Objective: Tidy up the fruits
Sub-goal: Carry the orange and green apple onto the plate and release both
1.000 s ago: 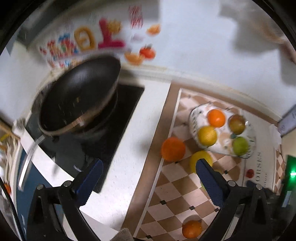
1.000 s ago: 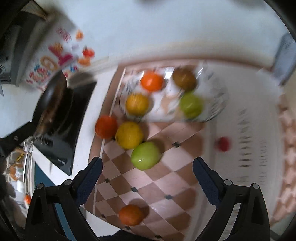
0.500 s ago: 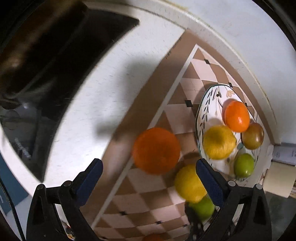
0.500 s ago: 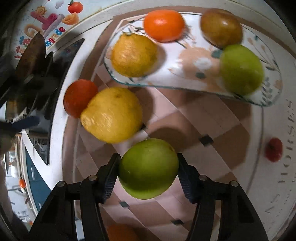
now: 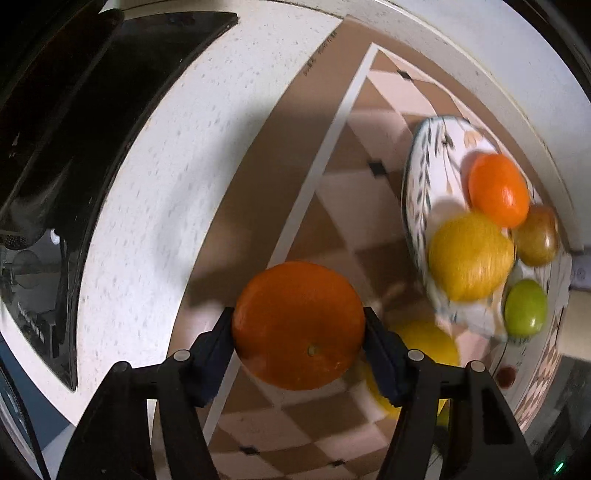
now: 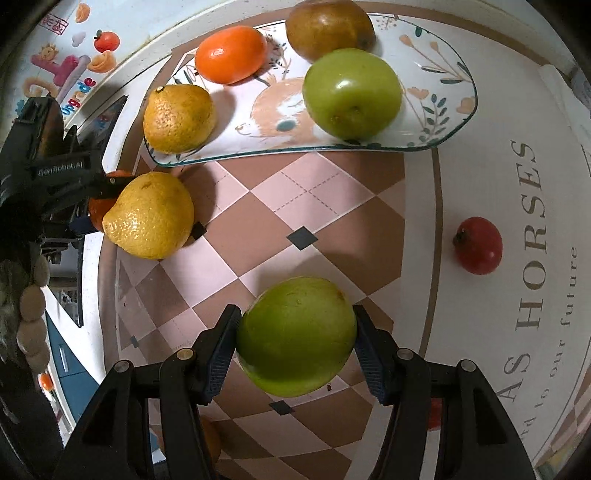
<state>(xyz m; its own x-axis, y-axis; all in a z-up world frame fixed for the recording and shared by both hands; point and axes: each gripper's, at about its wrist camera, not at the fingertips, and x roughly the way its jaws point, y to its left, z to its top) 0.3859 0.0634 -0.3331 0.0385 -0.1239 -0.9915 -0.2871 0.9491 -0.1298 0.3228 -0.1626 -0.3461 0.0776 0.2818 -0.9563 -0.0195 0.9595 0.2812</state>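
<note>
My left gripper [image 5: 299, 330] points straight down, its jaws closing with the pads against both sides of a large orange [image 5: 295, 299] on the checkered mat [image 5: 332, 206]. In the right wrist view my right gripper [image 6: 295, 334] is shut on a green apple [image 6: 295, 362] just over the mat. Behind it a flowered plate [image 6: 443, 122] holds a mandarin [image 6: 231, 53], a brown fruit [image 6: 328, 27], a second green apple [image 6: 351, 92] and a yellow citrus [image 6: 179, 118]. A lemon [image 6: 149, 216] lies on the mat beside the plate.
A small red fruit [image 6: 478, 245] sits on the mat's lettered white border at right. A small orange [image 6: 210, 439] shows under my right gripper's left finger. A black cooktop [image 5: 74, 147] lies left of the white counter [image 5: 155, 221]. A beaded wrist [image 6: 33, 314] is at far left.
Both grippers dropped toward the mat. The right one closed around the green apple first; the left one went from wide open to gripping the orange.
</note>
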